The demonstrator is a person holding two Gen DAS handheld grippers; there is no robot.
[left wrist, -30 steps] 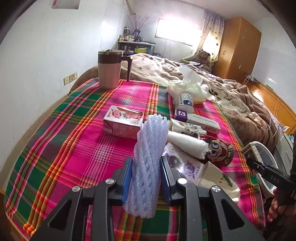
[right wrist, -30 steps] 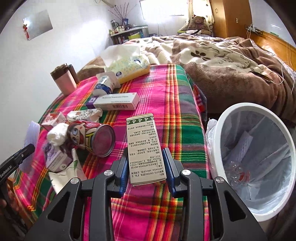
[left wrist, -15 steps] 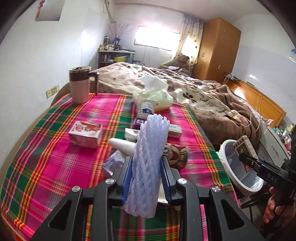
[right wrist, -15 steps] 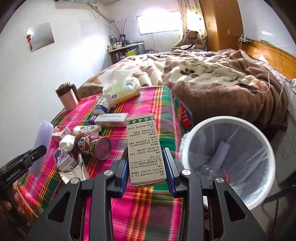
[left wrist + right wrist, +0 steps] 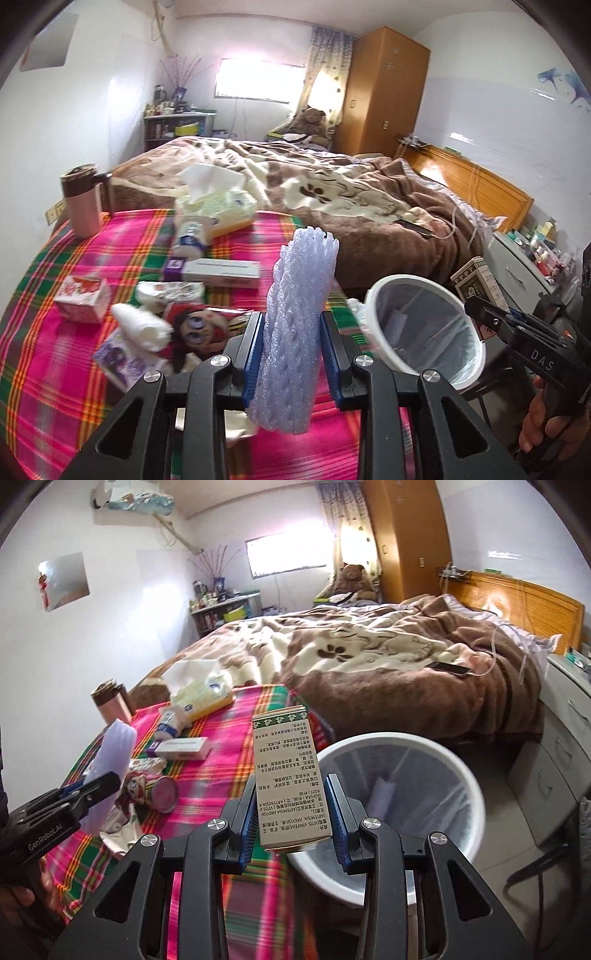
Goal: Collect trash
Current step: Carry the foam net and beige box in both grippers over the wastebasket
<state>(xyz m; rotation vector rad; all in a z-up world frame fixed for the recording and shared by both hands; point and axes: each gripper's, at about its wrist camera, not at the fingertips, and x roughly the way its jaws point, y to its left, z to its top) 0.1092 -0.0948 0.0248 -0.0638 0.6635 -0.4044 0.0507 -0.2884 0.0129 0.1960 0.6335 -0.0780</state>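
Left claw (image 5: 291, 354) is clamped on a foam fruit net (image 5: 299, 325); right claw (image 5: 293, 823) grips a printed carton (image 5: 290, 775) just short of the white bin (image 5: 406, 812). Step in hand: carrying both to the bin beside the bench (image 5: 55, 369). Next, each claw must clear the rim before releasing.

Left gripper (image 5: 291, 363): clamped on the foam net sleeve (image 5: 301, 328), which stands upright.
Right gripper (image 5: 471, 301): at right edge, gripping a printed carton (image 5: 476, 282).
Waste bin (image 5: 373, 314): white, lined, beside the plaid-covered table (image 5: 74, 362).
Table litter: tissue pack (image 5: 218, 208), pink box (image 5: 83, 299), cartoon can (image 5: 199, 325).
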